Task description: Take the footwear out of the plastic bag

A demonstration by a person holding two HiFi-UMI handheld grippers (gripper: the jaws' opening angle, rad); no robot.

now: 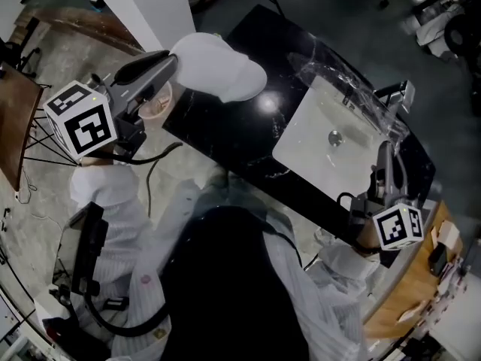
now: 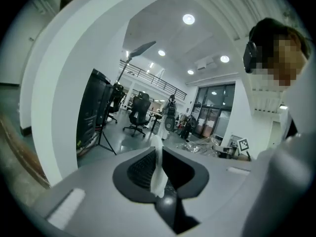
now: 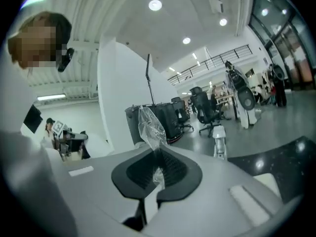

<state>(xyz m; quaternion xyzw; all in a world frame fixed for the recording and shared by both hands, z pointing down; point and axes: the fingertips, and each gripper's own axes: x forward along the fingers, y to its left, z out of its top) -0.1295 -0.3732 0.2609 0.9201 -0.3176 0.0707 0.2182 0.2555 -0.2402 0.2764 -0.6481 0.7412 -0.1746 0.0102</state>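
A white soft slipper [image 1: 219, 68] hangs above the far left end of the black counter [image 1: 225, 138], free of the bag. My left gripper [image 1: 174, 60] is shut on its edge; in the left gripper view a thin white fold of the slipper [image 2: 157, 174] sits pinched in the left gripper [image 2: 159, 168]. The clear plastic bag [image 1: 342, 89] stretches crumpled over the right side of the counter. My right gripper [image 1: 382, 149] is shut on its near end, and in the right gripper view the plastic bag [image 3: 150, 125] rises out of the right gripper [image 3: 158, 168].
A white basin [image 1: 308, 160] with a round drain [image 1: 334, 136] is set in the counter, with a metal faucet [image 1: 398, 95] at its far right. A round light container [image 1: 158, 105] stands below the left gripper. Wooden edging [image 1: 406, 307] runs at the lower right.
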